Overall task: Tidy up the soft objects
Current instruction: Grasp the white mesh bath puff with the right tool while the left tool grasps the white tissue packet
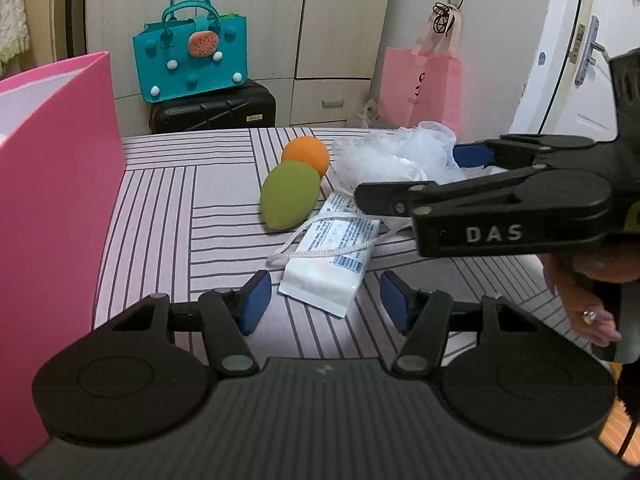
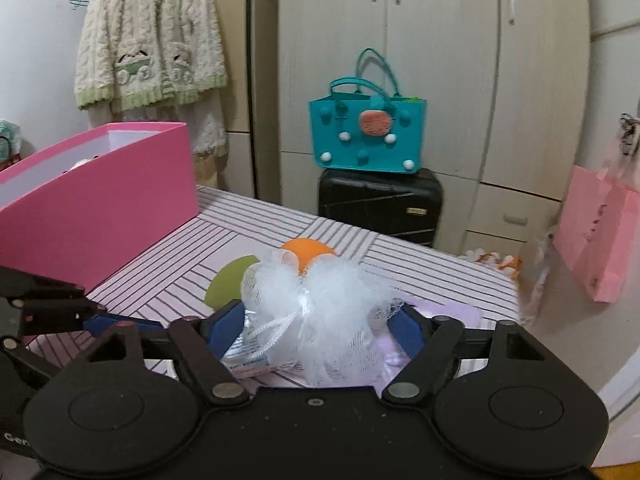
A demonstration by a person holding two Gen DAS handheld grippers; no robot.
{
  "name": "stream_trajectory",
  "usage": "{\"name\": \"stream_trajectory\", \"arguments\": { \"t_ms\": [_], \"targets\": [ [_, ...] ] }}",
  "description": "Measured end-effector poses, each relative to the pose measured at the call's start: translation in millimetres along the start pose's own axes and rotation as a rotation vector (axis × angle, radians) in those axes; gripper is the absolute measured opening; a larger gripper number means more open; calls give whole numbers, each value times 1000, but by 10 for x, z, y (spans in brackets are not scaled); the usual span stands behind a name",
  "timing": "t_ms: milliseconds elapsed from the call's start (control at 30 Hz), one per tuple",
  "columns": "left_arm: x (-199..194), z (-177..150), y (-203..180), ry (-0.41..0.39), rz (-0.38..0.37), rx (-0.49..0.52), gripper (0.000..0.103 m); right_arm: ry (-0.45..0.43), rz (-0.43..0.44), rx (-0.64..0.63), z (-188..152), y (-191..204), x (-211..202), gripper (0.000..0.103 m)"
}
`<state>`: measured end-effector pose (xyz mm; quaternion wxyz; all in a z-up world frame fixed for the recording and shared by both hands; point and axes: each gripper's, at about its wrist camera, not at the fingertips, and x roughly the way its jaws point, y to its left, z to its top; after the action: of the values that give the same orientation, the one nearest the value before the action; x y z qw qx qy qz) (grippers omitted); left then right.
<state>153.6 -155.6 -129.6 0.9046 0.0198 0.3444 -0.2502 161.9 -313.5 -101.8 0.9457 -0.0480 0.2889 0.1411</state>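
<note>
1. The left gripper (image 1: 324,296) has its two blue-padded jaws part open, a clear gap between them and nothing gripped. The near end of a white tissue pack (image 1: 332,264) lies in that gap, on the striped cloth (image 1: 168,216), with bare cloth showing between the pack and each pad. This looks like an approach lined up to close on the pack.

2. The right gripper (image 2: 312,328) has its jaws part open around a white mesh bath pouf (image 2: 320,316). The netting fills the space between the blue pads; whether the pads are pressing it I cannot tell.

3. In the left wrist view the right gripper reaches in from the right edge, held by a person's hand (image 1: 588,300), its jaws pointing into the pouf.

4. The pouf's white cord (image 1: 320,240) trails across the top of the tissue pack, so lifting either one may drag the other.

5. Just beyond the pack lie a green egg-shaped sponge (image 1: 289,195) and an orange ball-shaped sponge (image 1: 306,156), touching each other, the orange one beside the pouf.

6. A tall pink box (image 2: 100,200) stands open on the cloth, to the left of both grippers. It is probably where the soft things are meant to go; something pale shows inside, too hidden to name.

7. Behind the table, a teal bag sits on a black suitcase.
</note>
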Motion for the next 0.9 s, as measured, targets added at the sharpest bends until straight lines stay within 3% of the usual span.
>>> {"name": "stream_trajectory", "arguments": {
  "t_ms": [100, 200, 300, 433, 900],
  "targets": [
    [22, 15, 11, 0, 6, -5, 57, -26, -9, 20, 7, -21, -11, 38],
    [31, 27, 18, 1, 7, -13, 57, -99, -17, 43, 43, -24, -171, 32],
    [28, 28, 10, 6, -1, -13, 57, -153, -55, 67, 94, -44, -378, 31],
    [85, 89, -16, 0, 14, -20, 55, -158, -36, 138, 82, -111, -585, 31],
    [289, 201, -175, 33, 61, 55, 55, -57, -21, 303, -464, -24, -730, 32]
  ]
}}
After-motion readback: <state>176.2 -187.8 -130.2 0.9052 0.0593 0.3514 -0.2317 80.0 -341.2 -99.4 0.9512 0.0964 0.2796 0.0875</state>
